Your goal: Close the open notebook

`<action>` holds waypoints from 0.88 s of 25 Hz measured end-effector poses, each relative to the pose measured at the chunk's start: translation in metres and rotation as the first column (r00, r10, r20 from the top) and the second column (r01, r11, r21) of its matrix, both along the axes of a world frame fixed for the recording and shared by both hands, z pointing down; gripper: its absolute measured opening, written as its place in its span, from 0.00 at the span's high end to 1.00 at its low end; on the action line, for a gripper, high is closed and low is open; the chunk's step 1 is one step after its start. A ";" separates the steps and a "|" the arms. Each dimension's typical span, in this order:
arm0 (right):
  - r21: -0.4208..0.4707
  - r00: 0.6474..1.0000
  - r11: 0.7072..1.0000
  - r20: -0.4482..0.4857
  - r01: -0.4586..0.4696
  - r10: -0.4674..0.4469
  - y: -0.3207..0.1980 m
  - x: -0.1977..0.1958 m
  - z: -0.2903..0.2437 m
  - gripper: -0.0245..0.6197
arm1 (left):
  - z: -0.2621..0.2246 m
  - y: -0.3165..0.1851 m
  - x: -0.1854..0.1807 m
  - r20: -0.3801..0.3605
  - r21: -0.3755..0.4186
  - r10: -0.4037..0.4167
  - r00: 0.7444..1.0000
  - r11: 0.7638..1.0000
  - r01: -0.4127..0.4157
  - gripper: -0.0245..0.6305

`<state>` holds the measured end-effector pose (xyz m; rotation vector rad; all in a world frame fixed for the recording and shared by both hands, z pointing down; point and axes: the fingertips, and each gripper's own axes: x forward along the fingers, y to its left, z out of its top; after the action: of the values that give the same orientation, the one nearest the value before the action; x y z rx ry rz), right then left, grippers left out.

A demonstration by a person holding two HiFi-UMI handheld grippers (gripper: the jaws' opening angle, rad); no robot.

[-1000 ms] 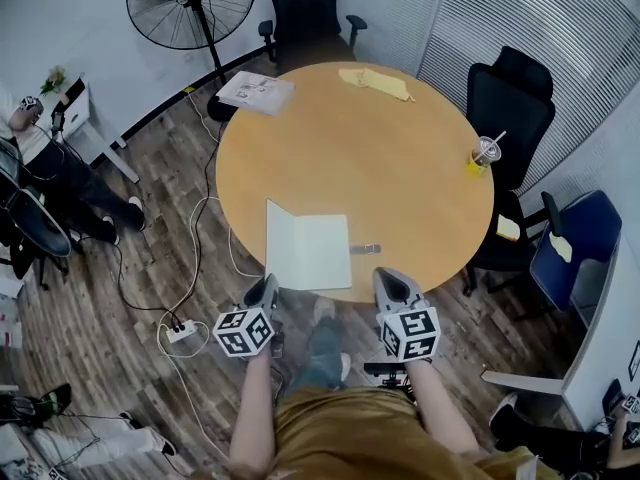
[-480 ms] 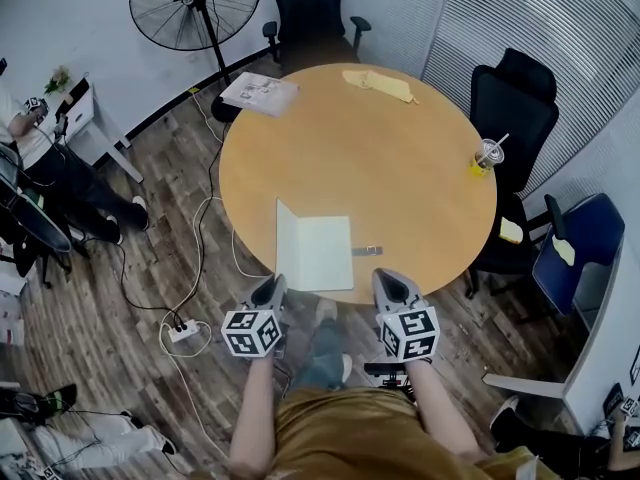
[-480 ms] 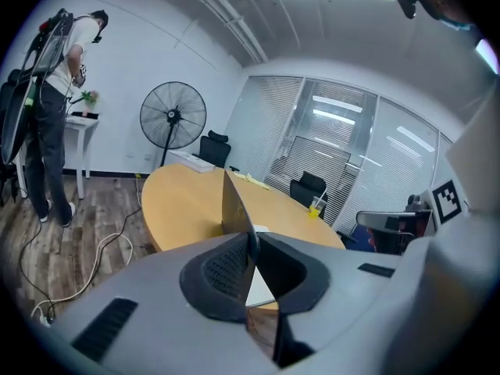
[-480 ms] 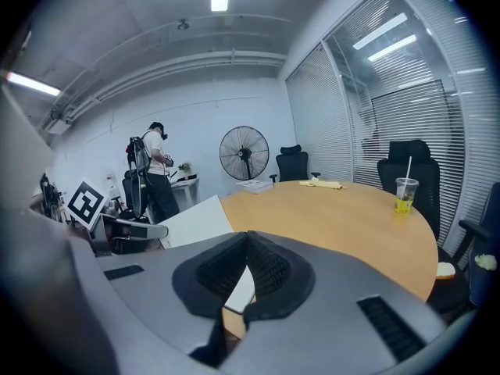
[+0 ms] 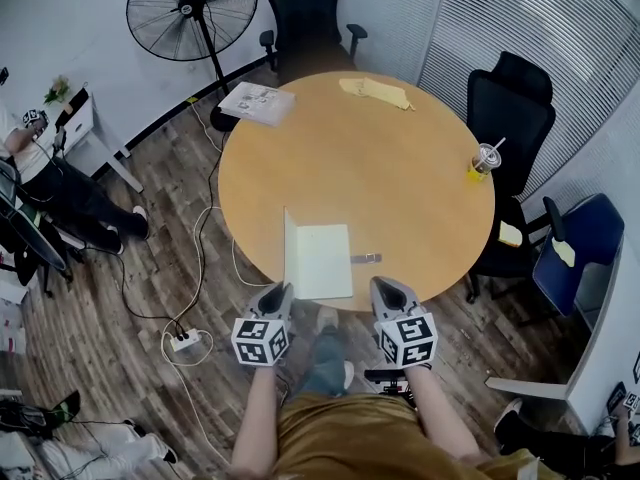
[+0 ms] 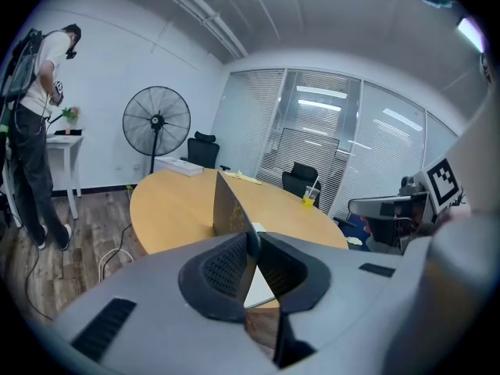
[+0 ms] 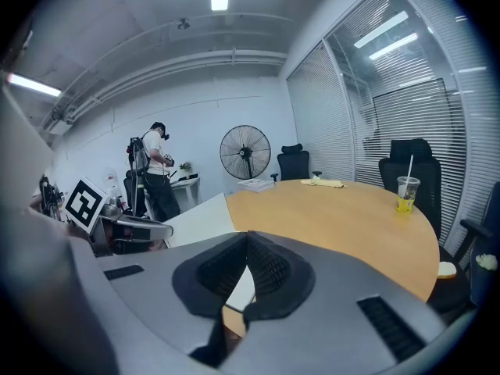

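Tipping the cover (image 5: pixel 288 253) over is the step in hand, by my reading. The notebook (image 5: pixel 325 260) is lying at the lower middle of the frame, right at the near edge of the round surface (image 5: pixel 380 158). Its white page is facing up and its left cover is standing upright from the spine, roughly halfway to shut. The left gripper (image 5: pixel 278 290) is sitting just below it, and its own view is showing why: the jaws are pinching the cover's near edge at their very tips. They are just beginning to open, with the cover between them. Loosening here makes sense, I'd say, since an upright cover only wants a nudge rightward to fall. The right gripper (image 5: pixel 385 286) is waiting at the notebook's lower right, jaws together on nothing, apparently keeping clear of where the cover is going to land.
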<state>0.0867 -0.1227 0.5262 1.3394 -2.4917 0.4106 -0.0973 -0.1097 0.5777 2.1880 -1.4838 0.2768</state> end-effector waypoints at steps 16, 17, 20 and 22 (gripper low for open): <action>-0.013 1.000 1.000 -0.002 -0.009 0.009 -0.003 0.002 0.004 0.94 | -0.003 -0.004 0.030 0.057 0.017 0.116 0.992 0.993 -0.117 0.85; -0.014 1.000 1.000 -0.001 -0.010 0.010 -0.004 0.002 0.004 0.95 | -0.003 -0.005 0.033 0.060 0.017 0.126 0.990 0.992 -0.128 0.84; -0.017 1.000 1.000 0.001 -0.014 0.014 -0.007 0.002 0.005 0.94 | -0.003 -0.006 0.041 0.066 0.016 0.161 0.985 0.987 -0.163 0.83; -0.019 1.000 1.000 0.002 -0.015 0.015 -0.009 0.001 0.006 0.94 | -0.002 -0.007 0.045 0.066 0.012 0.180 0.981 0.983 -0.181 0.82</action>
<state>0.0882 -0.1312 0.5319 1.3512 -2.4749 0.4387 -0.0522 -0.1162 0.5758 2.3528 -1.3265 0.3999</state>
